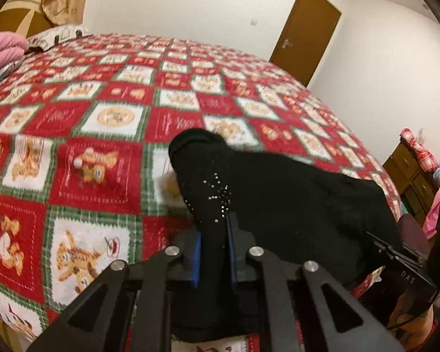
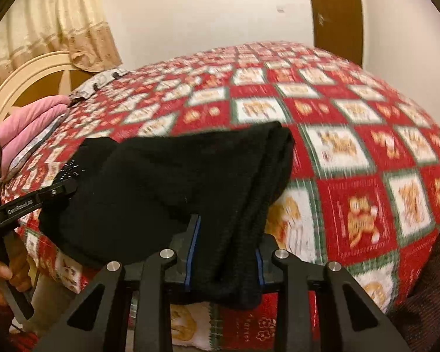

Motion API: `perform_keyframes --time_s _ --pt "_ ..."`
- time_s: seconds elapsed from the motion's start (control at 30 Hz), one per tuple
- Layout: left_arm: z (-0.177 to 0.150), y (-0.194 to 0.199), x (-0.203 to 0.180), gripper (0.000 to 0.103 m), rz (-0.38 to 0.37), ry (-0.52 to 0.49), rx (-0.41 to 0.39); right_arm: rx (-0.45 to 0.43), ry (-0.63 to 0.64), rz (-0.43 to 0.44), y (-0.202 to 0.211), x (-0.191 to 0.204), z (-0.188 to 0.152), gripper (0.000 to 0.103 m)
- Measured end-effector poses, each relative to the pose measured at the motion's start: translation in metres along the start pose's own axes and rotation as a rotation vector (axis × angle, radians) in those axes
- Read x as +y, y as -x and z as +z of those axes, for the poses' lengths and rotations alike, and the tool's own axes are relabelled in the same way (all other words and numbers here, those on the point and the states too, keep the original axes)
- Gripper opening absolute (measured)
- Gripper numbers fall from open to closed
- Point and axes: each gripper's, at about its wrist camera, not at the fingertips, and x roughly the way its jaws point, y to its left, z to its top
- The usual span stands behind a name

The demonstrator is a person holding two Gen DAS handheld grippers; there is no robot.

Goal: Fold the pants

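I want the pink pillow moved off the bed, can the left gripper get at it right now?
Probably not yet: the left gripper is shut on the black pants, so it would have to let go first. The pink pillow lies at the bed's far corner.

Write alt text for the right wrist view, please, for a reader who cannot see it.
The right gripper clamps a thick fold of black pants above a red checked bedspread. At left, the left gripper pinches the same garment.
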Motion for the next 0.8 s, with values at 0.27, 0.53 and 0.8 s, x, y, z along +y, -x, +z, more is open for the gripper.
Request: perform_keyframes --time_s 0.27,0.53,0.8 --pt "0.038 0.036 0.009 0.014 0.012 -0.034 -0.127 -0.1 0.095 0.107 0.015 0.06 0.061 0.031" --pt "0.091 0.087 0.097 0.014 0.207 0.032 -0.303 -0.151 0.314 0.245 -0.039 0.183 0.142 0.031" --pt "0.099 0.081 0.19 0.014 0.468 0.042 -0.353 -0.044 0.399 0.308 -0.169 0.275 0.162 0.031"
